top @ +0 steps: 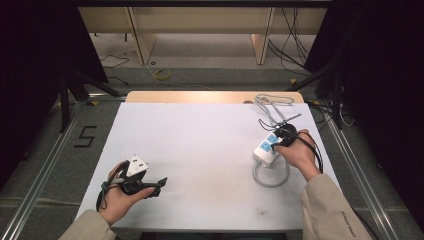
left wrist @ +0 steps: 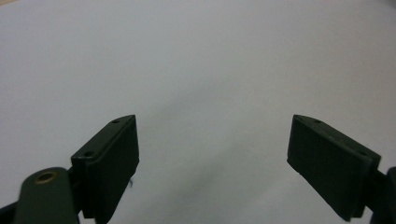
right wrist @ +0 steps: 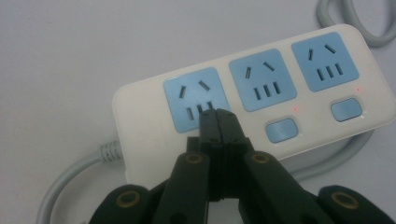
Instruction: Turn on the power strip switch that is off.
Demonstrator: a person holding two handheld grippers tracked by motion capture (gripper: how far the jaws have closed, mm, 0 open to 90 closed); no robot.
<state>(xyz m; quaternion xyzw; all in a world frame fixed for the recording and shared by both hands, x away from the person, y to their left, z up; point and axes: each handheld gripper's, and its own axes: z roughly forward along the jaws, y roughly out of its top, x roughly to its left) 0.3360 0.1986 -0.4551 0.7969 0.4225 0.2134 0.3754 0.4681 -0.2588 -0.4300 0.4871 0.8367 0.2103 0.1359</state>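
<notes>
Right gripper view looks down on a power strip (right wrist: 254,98), a smooth white plastic bar with rounded corners. It carries three pale blue square sockets with dark slots, and two rounded blue switches sit beside the middle and far sockets, each with a tiny red light near it. A thick grey cord (right wrist: 77,179) with a ribbed collar leaves one short end of the strip and curves around beneath it. The right gripper (right wrist: 218,116) has its matte black jaws clenched flat against each other with nothing between them, their tips over the lower edge of the nearest socket; whether they touch it I cannot tell.

The high view gives the wider layout that the close view lacks. The power strip (top: 265,148) lies at the right side of the white table (top: 200,150), its grey cord looping in a ring toward the near edge and trailing away in a bundle at the far edge. The right gripper (top: 278,144) sits over it in the person's hand. The left gripper (top: 159,184) rests well apart at the near left.

In the left gripper view, the left gripper (left wrist: 212,158) has its blocky black jaws spread wide and released over bare white table (left wrist: 196,60).
</notes>
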